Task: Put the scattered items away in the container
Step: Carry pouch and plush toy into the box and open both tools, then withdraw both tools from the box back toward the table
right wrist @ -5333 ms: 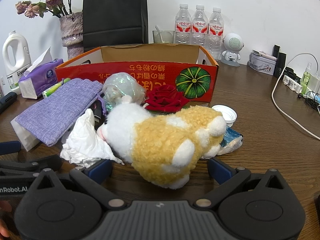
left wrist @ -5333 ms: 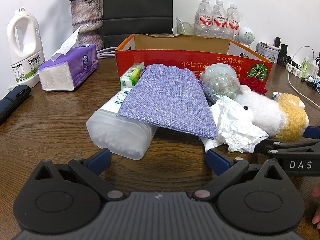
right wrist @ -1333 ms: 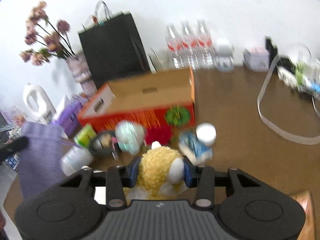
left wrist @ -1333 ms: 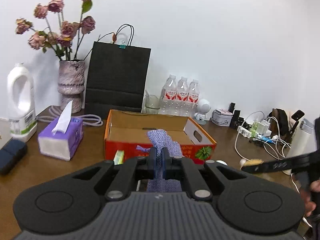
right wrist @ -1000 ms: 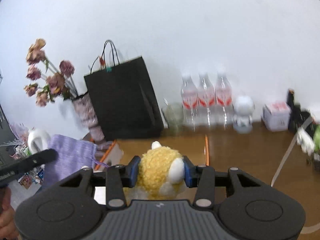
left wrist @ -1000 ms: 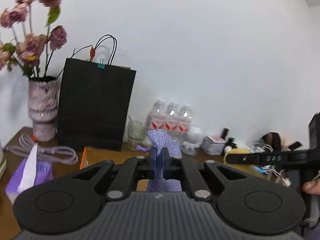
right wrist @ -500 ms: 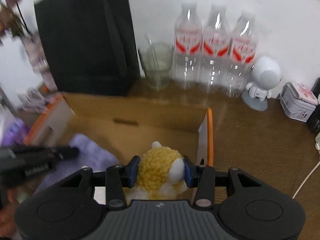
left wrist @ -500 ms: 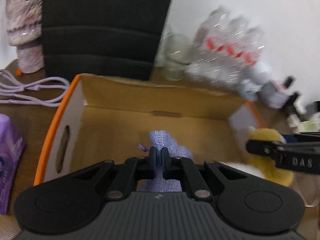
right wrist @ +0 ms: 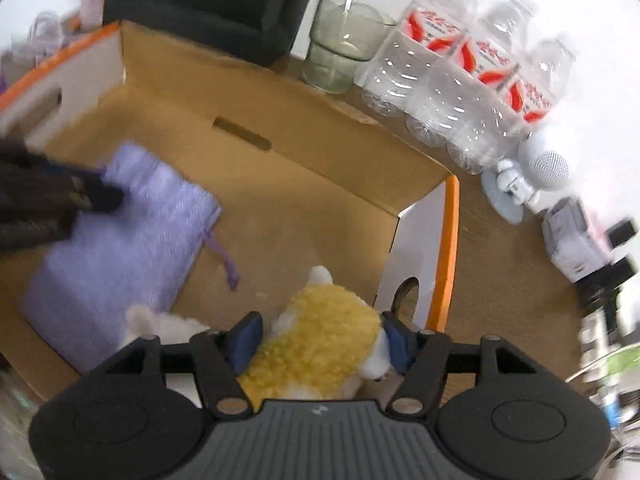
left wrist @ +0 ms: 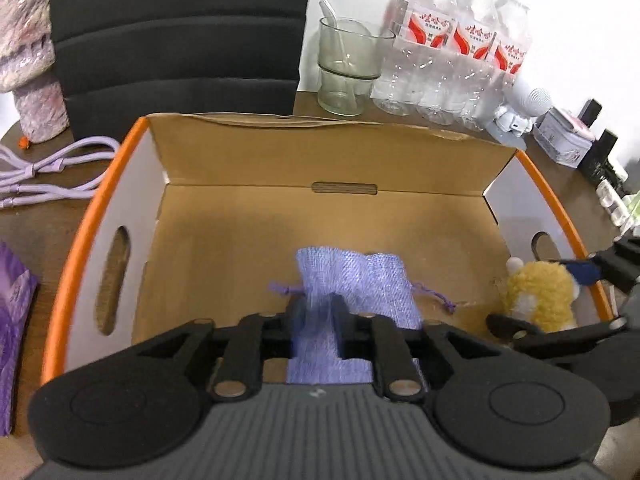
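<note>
The orange-rimmed cardboard box (left wrist: 104,208) (right wrist: 452,240) is below both grippers. The purple fabric pouch (left wrist: 352,276) (right wrist: 120,232) lies flat on the box floor. My left gripper (left wrist: 319,312) straddles its near end, jaws opening, pads just off the cloth. The yellow and white plush toy (right wrist: 328,320) (left wrist: 536,296) sits in the box's right corner by the handle hole. My right gripper (right wrist: 320,340) is around it, jaws opening, the fluffy body still filling the gap.
Behind the box stand a black paper bag (left wrist: 180,32), a glass (left wrist: 346,68) and three water bottles (left wrist: 460,48). A vase (left wrist: 28,60), a purple cable (left wrist: 40,168) and a tissue pack (left wrist: 12,340) are left. A white robot figure (left wrist: 524,108) and tin (left wrist: 564,140) are right.
Both grippers came down from high above the table into the box. In the last half second both sets of jaws spread, and the pouch and the plush settled onto the box floor.
</note>
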A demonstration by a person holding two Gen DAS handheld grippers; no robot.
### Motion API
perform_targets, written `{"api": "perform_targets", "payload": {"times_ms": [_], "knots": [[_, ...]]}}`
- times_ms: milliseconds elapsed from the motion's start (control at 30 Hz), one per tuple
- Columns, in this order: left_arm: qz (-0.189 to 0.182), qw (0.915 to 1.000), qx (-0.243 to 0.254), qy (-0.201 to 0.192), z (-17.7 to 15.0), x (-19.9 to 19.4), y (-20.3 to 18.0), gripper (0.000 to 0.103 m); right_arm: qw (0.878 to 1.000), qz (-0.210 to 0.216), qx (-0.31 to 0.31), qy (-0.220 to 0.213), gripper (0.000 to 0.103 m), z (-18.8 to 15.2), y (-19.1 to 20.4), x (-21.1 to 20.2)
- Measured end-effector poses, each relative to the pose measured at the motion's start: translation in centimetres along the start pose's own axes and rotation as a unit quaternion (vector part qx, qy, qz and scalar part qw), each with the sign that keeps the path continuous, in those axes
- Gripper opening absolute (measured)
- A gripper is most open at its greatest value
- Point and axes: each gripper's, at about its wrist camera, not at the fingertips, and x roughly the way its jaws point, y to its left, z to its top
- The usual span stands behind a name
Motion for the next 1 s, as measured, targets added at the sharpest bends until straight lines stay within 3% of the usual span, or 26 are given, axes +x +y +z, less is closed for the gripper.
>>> {"api": "perform_targets", "payload": {"times_ms": [67, 133, 233, 333, 400, 467, 633, 867, 933, 1000], "knots": [[-0.001, 1.0000, -0.005, -0.006, 0.2, -1.7, 0.5, 0.050, 1.000, 0.010, 0.017, 0.004, 0.067, 0.4, -0.5, -0.9], [0.010, 0.9999, 0.004, -0.013, 0.5, -3.4, 0.7, 0.053, 0.999, 0.026, 0.037, -0.007, 0.079, 0.8, -1.4, -2.7], [0.034, 0.9992, 0.017, 0.011, 0.7, -5.0, 1.1, 0.065, 0.997, 0.047, 0.063, -0.026, 0.083, 1.2, -2.9, -6.0], [0.050, 0.9966, -0.004, 0.065, 0.5, -6.1, 2.1, 0.065, 0.987, 0.115, 0.107, -0.022, 0.086, 1.2, -4.8, -8.5], [0.061, 0.9951, -0.009, 0.078, 0.3, -7.3, 2.5, 0.068, 0.979, 0.149, 0.138, -0.007, 0.086, 0.9, -5.5, -9.3], [0.071, 0.9947, -0.017, 0.072, 0.0, -8.8, 2.8, 0.079, 0.975, 0.155, 0.161, 0.008, 0.086, 0.4, -5.7, -9.7], [0.072, 0.9955, -0.020, 0.058, -0.9, -12.2, 2.5, 0.085, 0.970, 0.158, 0.184, 0.019, 0.086, -1.4, -5.2, -11.2], [0.082, 0.9960, -0.017, 0.030, -1.9, -15.7, 1.3, 0.091, 0.975, 0.144, 0.170, -0.006, 0.086, -3.0, -3.8, -15.2], [0.080, 0.9967, -0.017, -0.001, -2.4, -17.1, 1.0, 0.095, 0.976, 0.135, 0.170, -0.024, 0.086, -3.6, -3.6, -16.4], [0.075, 0.9951, -0.004, -0.065, -3.8, -18.7, 0.5, 0.100, 0.976, 0.122, 0.163, -0.072, 0.087, -4.6, -3.0, -17.8]]}}
